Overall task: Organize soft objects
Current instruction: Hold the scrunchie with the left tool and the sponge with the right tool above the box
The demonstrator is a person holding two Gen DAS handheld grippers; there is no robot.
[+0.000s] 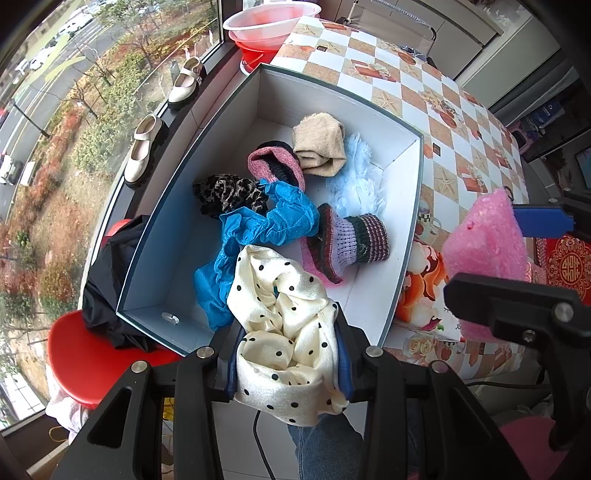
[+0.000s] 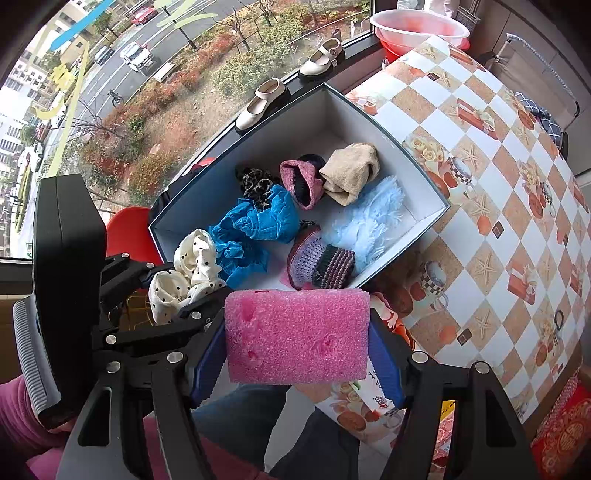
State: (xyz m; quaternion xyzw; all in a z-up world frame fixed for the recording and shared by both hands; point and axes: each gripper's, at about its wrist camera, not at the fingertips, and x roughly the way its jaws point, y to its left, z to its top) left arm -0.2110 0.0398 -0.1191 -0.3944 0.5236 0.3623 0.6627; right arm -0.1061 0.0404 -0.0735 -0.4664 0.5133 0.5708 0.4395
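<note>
My left gripper (image 1: 286,363) is shut on a cream scarf with black dots (image 1: 284,314), held over the near edge of a white open box (image 1: 343,92). In the right wrist view the same left gripper (image 2: 184,295) and scarf (image 2: 184,273) show at the box's near left corner. My right gripper (image 2: 297,347) is shut on a pink foam block (image 2: 295,336), just in front of the box (image 2: 351,110); the block (image 1: 484,243) appears at the right of the left wrist view. Inside lie a blue crinkled cloth (image 1: 266,221), a leopard-print cloth (image 1: 225,192), a tan cloth (image 1: 319,147), a pale blue fluffy piece (image 1: 356,181) and knitted pieces (image 1: 351,240).
The box sits on a checkered tablecloth (image 2: 498,184) beside a window. Two cream shoes (image 1: 146,151) stand on the sill, red and clear basins (image 1: 266,26) at the far corner. A red stool (image 1: 88,354) with a dark garment (image 1: 107,280) stands left of the box. A person's legs show below.
</note>
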